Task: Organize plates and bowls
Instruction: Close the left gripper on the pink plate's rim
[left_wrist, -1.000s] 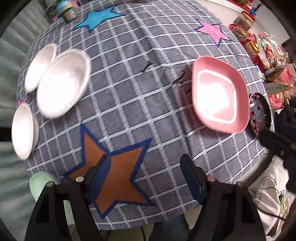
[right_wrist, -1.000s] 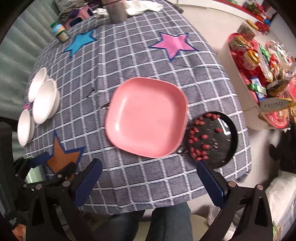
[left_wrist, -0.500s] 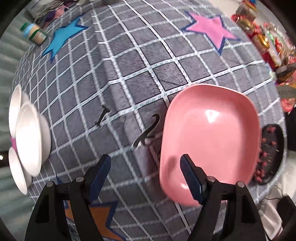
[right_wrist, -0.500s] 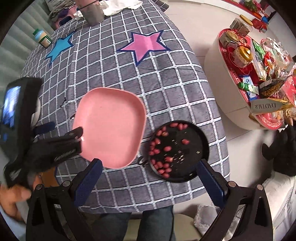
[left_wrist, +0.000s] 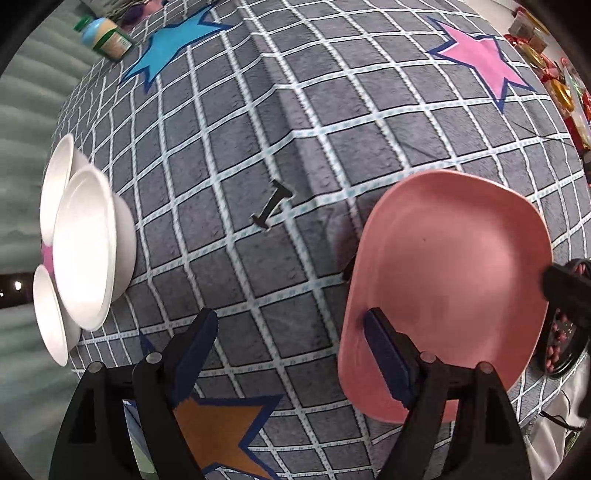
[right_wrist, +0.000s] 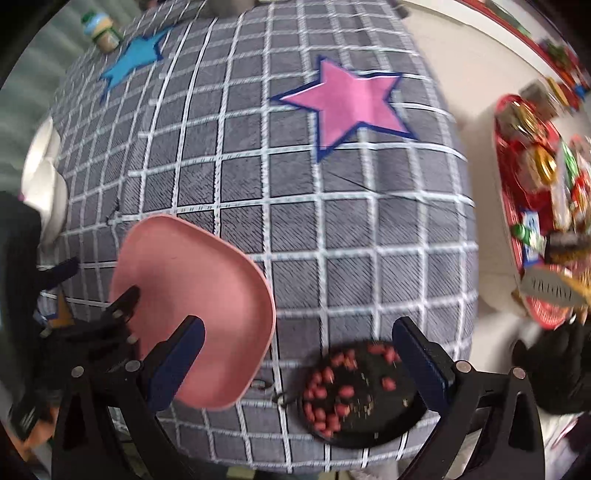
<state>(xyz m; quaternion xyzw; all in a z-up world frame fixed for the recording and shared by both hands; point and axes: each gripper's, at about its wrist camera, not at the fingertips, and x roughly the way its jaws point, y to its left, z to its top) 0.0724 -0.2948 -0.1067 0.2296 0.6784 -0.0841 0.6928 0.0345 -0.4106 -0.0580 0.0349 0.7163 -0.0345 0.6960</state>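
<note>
A pink square plate (left_wrist: 454, 280) lies on the grey checked tablecloth, also in the right wrist view (right_wrist: 192, 302). My left gripper (left_wrist: 291, 343) is open, its right finger (left_wrist: 388, 354) over the plate's left rim, its left finger over the cloth. A black plate with red nuts (right_wrist: 354, 391) sits at the table's front edge; it also shows in the left wrist view (left_wrist: 561, 343). My right gripper (right_wrist: 299, 354) is open, wide, just above the black plate. Three white bowls (left_wrist: 88, 247) cluster at the left edge.
A jar (left_wrist: 107, 37) stands at the far left corner of the table. A red tray of snacks (right_wrist: 535, 206) sits on a side table to the right. Small black clips (left_wrist: 273, 206) lie on the cloth mid-table.
My left gripper has come in lower toward the pink plate, its right finger now over the rim. My right gripper has moved forward and down over the black plate.
</note>
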